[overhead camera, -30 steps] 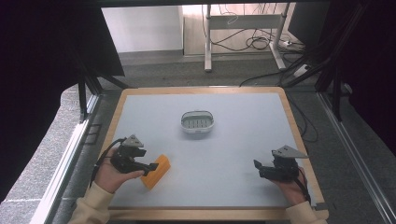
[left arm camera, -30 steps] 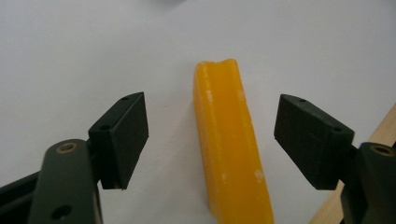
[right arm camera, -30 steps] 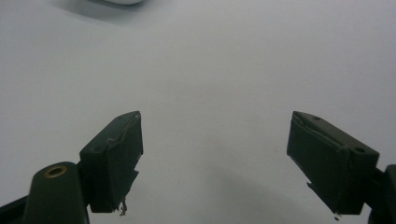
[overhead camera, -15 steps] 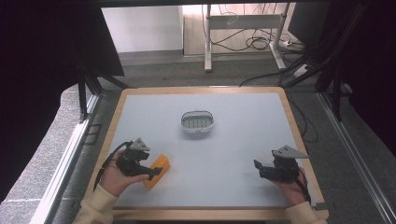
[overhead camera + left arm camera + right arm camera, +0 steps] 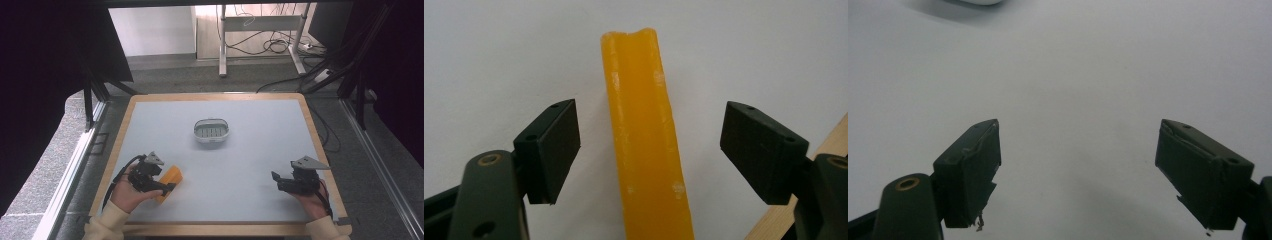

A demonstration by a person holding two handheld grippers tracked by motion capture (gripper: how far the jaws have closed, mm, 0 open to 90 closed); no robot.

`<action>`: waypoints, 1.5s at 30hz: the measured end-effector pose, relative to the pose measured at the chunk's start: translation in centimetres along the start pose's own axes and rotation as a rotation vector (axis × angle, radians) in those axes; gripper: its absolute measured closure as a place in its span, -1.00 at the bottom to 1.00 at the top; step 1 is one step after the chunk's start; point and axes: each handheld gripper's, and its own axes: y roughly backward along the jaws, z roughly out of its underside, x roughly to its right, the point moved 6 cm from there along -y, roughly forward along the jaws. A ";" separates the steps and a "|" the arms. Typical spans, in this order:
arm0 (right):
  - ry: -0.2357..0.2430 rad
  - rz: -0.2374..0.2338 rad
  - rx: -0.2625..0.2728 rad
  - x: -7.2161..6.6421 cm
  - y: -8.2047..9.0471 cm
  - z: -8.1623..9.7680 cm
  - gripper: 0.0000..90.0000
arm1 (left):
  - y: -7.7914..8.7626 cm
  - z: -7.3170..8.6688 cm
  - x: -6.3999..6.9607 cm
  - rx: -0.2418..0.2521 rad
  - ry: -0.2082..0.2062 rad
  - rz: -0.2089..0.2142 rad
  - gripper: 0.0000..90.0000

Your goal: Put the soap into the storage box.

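Bare grey table top [image 5: 260,165] lies open between the grippers; the white oval slotted dish [image 5: 212,131] alone stands mid-table, well apart from both

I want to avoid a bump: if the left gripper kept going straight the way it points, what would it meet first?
Probably the yellow-orange bar, lying lengthwise between the open left gripper jaws, untouched.

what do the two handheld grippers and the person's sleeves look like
Both the left gripper and right gripper are black with two blocky dark jaws, brass-coloured pivot pins, a grey three-cornered plate on top and a black trailing cable. The right pads look chipped. The sleeves are cream-coloured.
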 end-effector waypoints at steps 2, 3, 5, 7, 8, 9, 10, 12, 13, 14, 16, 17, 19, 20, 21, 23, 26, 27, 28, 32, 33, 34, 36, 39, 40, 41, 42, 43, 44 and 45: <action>0.001 -0.001 0.000 0.0 0.0 0.0 -0.59 | -0.3 0.0 0.0 -0.016 -0.002 -0.005 -0.45; 0.002 0.000 -0.001 0.0 0.0 0.0 -0.59 | -0.3 0.0 0.0 -0.016 -0.002 -0.005 -0.44; 0.002 0.001 0.000 0.0 0.0 0.0 -0.59 | -0.6 0.1 -0.2 -0.031 -0.002 -0.015 -0.41; 0.002 0.003 -0.003 0.1 0.0 0.0 -0.59 | -1.1 0.3 -0.4 -0.053 0.002 -0.026 -0.36; 0.002 0.003 -0.002 0.1 0.0 0.0 -0.59 | -1.5 0.3 -0.5 -0.067 0.006 -0.030 -0.33; 0.002 0.003 -0.002 0.1 0.0 0.0 -0.59 | -1.5 0.3 -0.5 -0.067 0.006 -0.030 -0.31; 0.002 0.004 -0.002 0.1 0.0 0.0 -0.59 | -1.8 0.4 -0.5 -0.079 0.003 -0.034 -0.31; 0.003 0.005 -0.003 0.0 0.0 0.0 -0.59 | -2.4 0.4 -0.5 -0.100 0.007 -0.040 -0.20; 0.003 0.007 -0.004 0.1 0.0 0.0 -0.59 | -2.5 0.3 -0.5 -0.110 0.001 -0.047 -0.17; 0.003 0.007 -0.004 0.1 0.0 0.0 -0.59 | -2.5 0.3 -0.5 -0.110 0.001 -0.047 -0.13; -0.006 0.014 -0.008 0.3 -0.1 0.1 -0.59 | -2.9 0.3 -0.5 -0.129 0.006 -0.061 -0.08; -0.007 0.016 -0.008 0.3 -0.1 0.1 -0.59 | -2.9 0.3 -0.5 -0.129 0.006 -0.061 -0.06; -0.005 0.017 -0.009 0.3 -0.1 0.2 -0.59 | -3.0 0.4 -0.6 -0.133 0.011 -0.062 -0.04; -0.003 0.016 -0.010 0.3 -0.1 0.2 -0.59 | -3.1 0.4 -0.6 -0.133 0.017 -0.061 -0.03; -0.003 0.016 -0.010 0.3 -0.1 0.2 -0.59 | -3.1 0.4 -0.6 -0.133 0.017 -0.061 -0.01; 0.002 0.011 -0.005 0.2 -0.1 0.1 -0.59 | -3.2 0.4 -0.6 -0.140 0.025 -0.064 0.01; 0.006 0.012 -0.001 0.2 0.0 0.1 -0.59 | -3.5 0.4 -0.5 -0.148 0.039 -0.067 0.14; 0.006 0.012 -0.001 0.2 0.0 0.1 -0.59 | -3.5 0.4 -0.5 -0.148 0.039 -0.067 0.18; 0.004 0.011 0.000 0.2 0.0 0.1 -0.59 | -3.6 0.3 -0.4 -0.149 0.045 -0.062 0.24; 0.007 0.013 -0.001 0.2 0.0 0.1 -0.59 | -3.7 0.3 -0.2 -0.150 0.061 -0.057 0.34; 0.007 0.013 -0.001 0.2 0.0 0.1 -0.59 | -3.6 0.3 -0.2 -0.151 0.066 -0.057 0.34; 0.006 0.013 0.000 0.1 0.0 0.0 -0.59 | -3.6 0.3 -0.2 -0.151 0.071 -0.058 0.35; 0.008 0.015 -0.002 0.1 0.0 0.0 -0.59 | -3.6 0.3 -0.2 -0.148 0.077 -0.057 0.36; 0.007 0.017 -0.001 0.2 0.0 0.0 -0.59 | -3.6 0.3 -0.2 -0.144 0.084 -0.056 0.36; 0.006 0.017 -0.001 0.2 0.1 0.0 -0.59 | -3.6 0.3 -0.3 -0.143 0.087 -0.056 0.36; 0.006 0.017 -0.001 0.2 0.1 0.0 -0.59 | -3.6 0.3 -0.3 -0.142 0.088 -0.056 0.36; 0.009 0.020 0.003 0.2 0.1 0.0 -0.59 | -3.6 0.3 -0.3 -0.140 0.090 -0.057 0.36; 0.009 0.020 0.003 0.2 0.1 -0.1 -0.59 | -3.6 0.3 -0.3 -0.140 0.090 -0.057 0.36; 0.009 0.021 0.005 0.2 0.2 -0.1 -0.59 | -3.6 0.3 -0.2 -0.139 0.091 -0.056 0.36; 0.009 0.021 0.005 0.2 0.2 -0.1 -0.59 | -3.6 0.3 -0.2 -0.139 0.091 -0.056 0.36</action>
